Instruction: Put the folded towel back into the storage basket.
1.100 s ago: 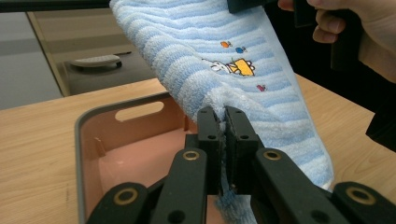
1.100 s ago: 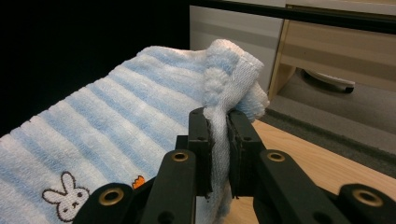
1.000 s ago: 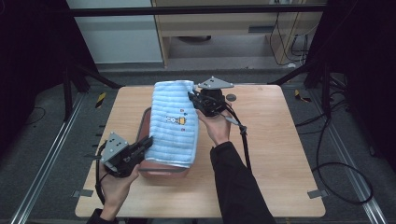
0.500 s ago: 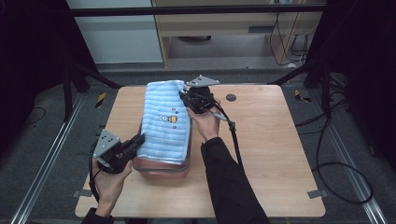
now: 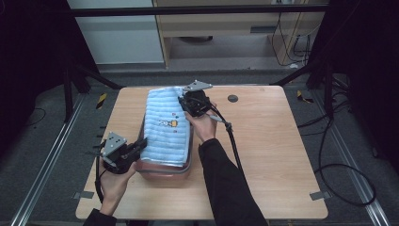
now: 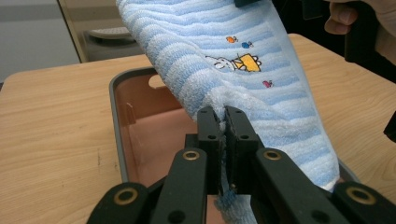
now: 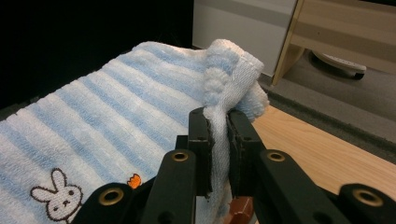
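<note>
Pinching opposite ends of the blue striped towel [image 5: 165, 126] in my left gripper [image 6: 222, 122] and right gripper [image 7: 219, 122], I had lowered it closer over the pink tray [image 6: 140, 122], so laying it in came next

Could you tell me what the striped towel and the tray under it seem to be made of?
Towel: looped terry cloth, probably cotton, with a fuzzy, ribbed pile and an embroidered rabbit. Tray: smooth pinkish inside with a grey rolled rim, likely coated metal or plastic.
</note>
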Available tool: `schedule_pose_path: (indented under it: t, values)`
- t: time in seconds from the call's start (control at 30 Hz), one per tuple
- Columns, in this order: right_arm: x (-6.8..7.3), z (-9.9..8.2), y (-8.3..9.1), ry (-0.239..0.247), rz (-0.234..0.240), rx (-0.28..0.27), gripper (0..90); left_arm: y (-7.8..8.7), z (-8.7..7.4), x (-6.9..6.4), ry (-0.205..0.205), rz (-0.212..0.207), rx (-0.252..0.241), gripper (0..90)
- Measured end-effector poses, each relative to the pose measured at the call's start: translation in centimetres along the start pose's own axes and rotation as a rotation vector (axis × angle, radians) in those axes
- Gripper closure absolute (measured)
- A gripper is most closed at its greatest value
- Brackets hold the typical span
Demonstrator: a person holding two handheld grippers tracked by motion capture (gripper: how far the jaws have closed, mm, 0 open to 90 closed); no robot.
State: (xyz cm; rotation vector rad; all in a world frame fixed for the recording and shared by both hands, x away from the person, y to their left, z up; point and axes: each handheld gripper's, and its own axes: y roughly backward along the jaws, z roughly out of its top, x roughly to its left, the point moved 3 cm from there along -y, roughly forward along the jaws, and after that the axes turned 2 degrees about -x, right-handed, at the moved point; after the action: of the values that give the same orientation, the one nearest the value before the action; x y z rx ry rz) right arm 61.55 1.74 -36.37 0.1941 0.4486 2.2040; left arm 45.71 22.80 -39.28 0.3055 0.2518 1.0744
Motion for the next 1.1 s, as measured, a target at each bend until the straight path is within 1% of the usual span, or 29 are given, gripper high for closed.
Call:
schedule_pose_path:
  t: [0.17, 0.3, 0.33, 0.37, 0.5, 0.53, 0.77, 0.87, 1.07, 1.1]
  values:
    - [-0.1, -0.6, -0.3, -0.005, -0.003, 0.01, 81.7, -0.4, -0.5, 0.3, -0.003, 0.005, 0.016, 85.5]
    - [-0.2, -1.3, -0.6, -0.022, 0.0, 0.022, 81.6, -0.8, -1.0, 0.4, -0.007, 0.011, 0.032, 85.5]
    - [-0.3, -1.7, -0.8, -0.02, 0.0, 0.027, 81.6, -1.0, -1.2, 0.3, -0.006, 0.01, 0.047, 85.5]
    - [-0.3, -1.7, -0.8, -0.02, 0.0, 0.027, 81.6, -1.2, -1.4, 0.3, -0.008, 0.012, 0.051, 85.5]
    - [-0.4, -2.8, -1.6, -0.024, -0.003, 0.051, 81.6, -1.8, -2.1, 0.3, -0.023, 0.017, 0.079, 85.5]
    - [-0.4, -2.8, -1.6, -0.024, -0.003, 0.051, 81.6, -1.8, -2.2, 0.3, -0.025, 0.017, 0.084, 85.5]
    - [-0.3, -4.1, -2.4, -0.022, 0.0, 0.076, 81.5, -2.1, -2.9, 0.2, -0.043, 0.028, 0.11, 85.5]
    - [-0.2, -4.4, -2.6, -0.023, 0.002, 0.081, 81.5, -2.3, -3.2, 0.1, -0.049, 0.027, 0.12, 85.4]
    - [-0.1, -5.1, -2.9, -0.021, 0.005, 0.097, 81.4, -2.4, -3.7, 0.2, -0.049, 0.031, 0.137, 85.4]
    - [-0.1, -5.3, -3.0, -0.02, 0.005, 0.1, 81.4, -2.4, -3.8, 0.2, -0.054, 0.032, 0.143, 85.4]
